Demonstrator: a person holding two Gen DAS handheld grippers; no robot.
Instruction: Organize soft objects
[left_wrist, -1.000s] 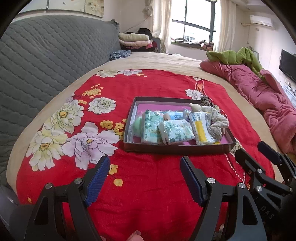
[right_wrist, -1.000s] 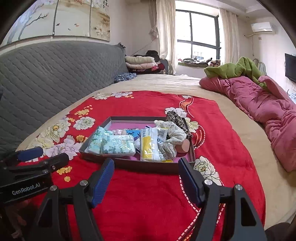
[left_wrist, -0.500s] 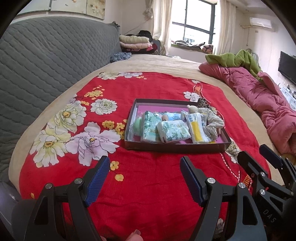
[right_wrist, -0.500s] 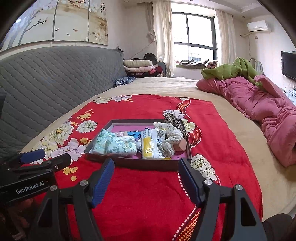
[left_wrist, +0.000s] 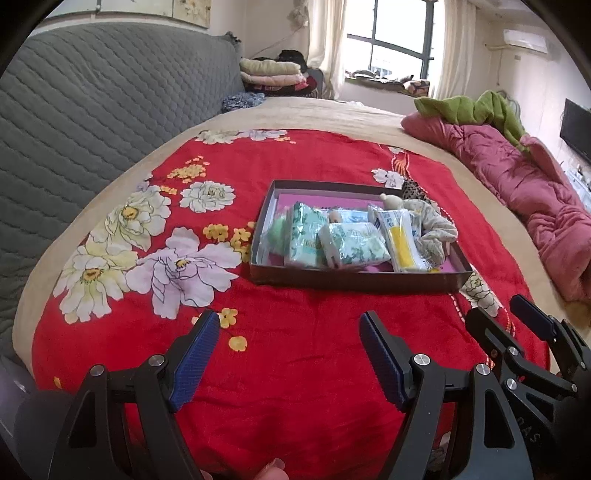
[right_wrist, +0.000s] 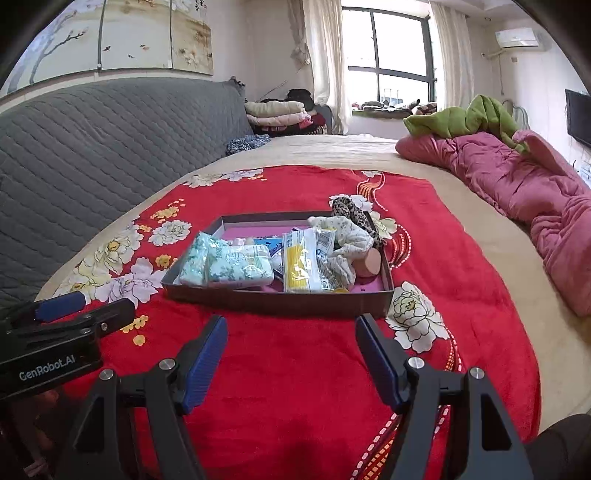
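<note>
A shallow dark box (left_wrist: 354, 281) (right_wrist: 280, 301) with a pink lining lies on a red flowered blanket (left_wrist: 295, 350). It holds green-patterned tissue packs (left_wrist: 351, 247) (right_wrist: 236, 264), a clear packet with a yellow item (left_wrist: 400, 243) (right_wrist: 295, 267), a pale printed cloth (left_wrist: 436, 227) (right_wrist: 347, 240) and a pinkish round item (right_wrist: 367, 260). A leopard-print cloth (right_wrist: 351, 210) hangs over the far right rim. My left gripper (left_wrist: 288, 347) stands open in front of the box, nothing between its fingers. My right gripper (right_wrist: 290, 350) is open too, also short of the box, empty.
A grey quilted headboard (right_wrist: 92, 147) runs along the left. A crumpled pink duvet (right_wrist: 517, 184) with a green garment (right_wrist: 465, 118) lies at the right. Folded clothes (right_wrist: 277, 114) are stacked at the back by the window. Beige bedsheet (right_wrist: 461, 240) surrounds the blanket.
Both views have drawn back and tilted up slightly from the box, so it looks a bit smaller and more of the room shows. Both grippers stay open and empty.
</note>
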